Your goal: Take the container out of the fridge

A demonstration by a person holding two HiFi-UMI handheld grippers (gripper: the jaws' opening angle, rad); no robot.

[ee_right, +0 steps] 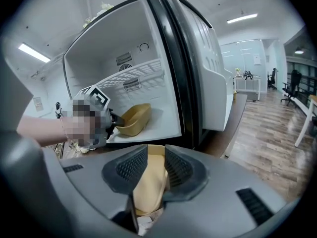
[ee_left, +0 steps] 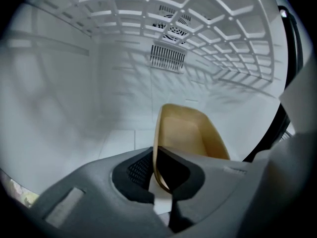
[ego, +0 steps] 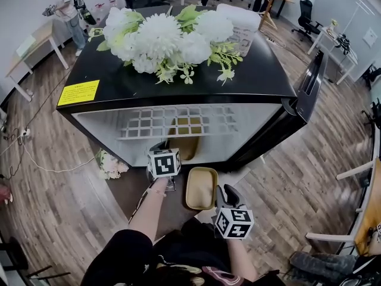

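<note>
A tan container [ego: 186, 137] stands on the floor of the open black fridge [ego: 262, 70], under its white wire shelf [ego: 172, 123]. My left gripper [ego: 168, 146] reaches into the fridge and is shut on the container's near rim; in the left gripper view the thin rim [ee_left: 154, 155] runs between the two pads. In the right gripper view the same container [ee_right: 133, 119] shows with the left gripper [ee_right: 114, 124] at its edge. Outside the fridge, my right gripper [ego: 220, 193] is shut on a shallow tan tray [ego: 201, 187], which fills the gap between the pads [ee_right: 148, 182].
The fridge door [ego: 309, 91] stands open to the right. White flowers [ego: 166, 37] and a white basket [ego: 241, 22] sit on the fridge top. More flowers [ego: 110, 164] lie on the wooden floor at the left. A person [ego: 68, 8] stands far back.
</note>
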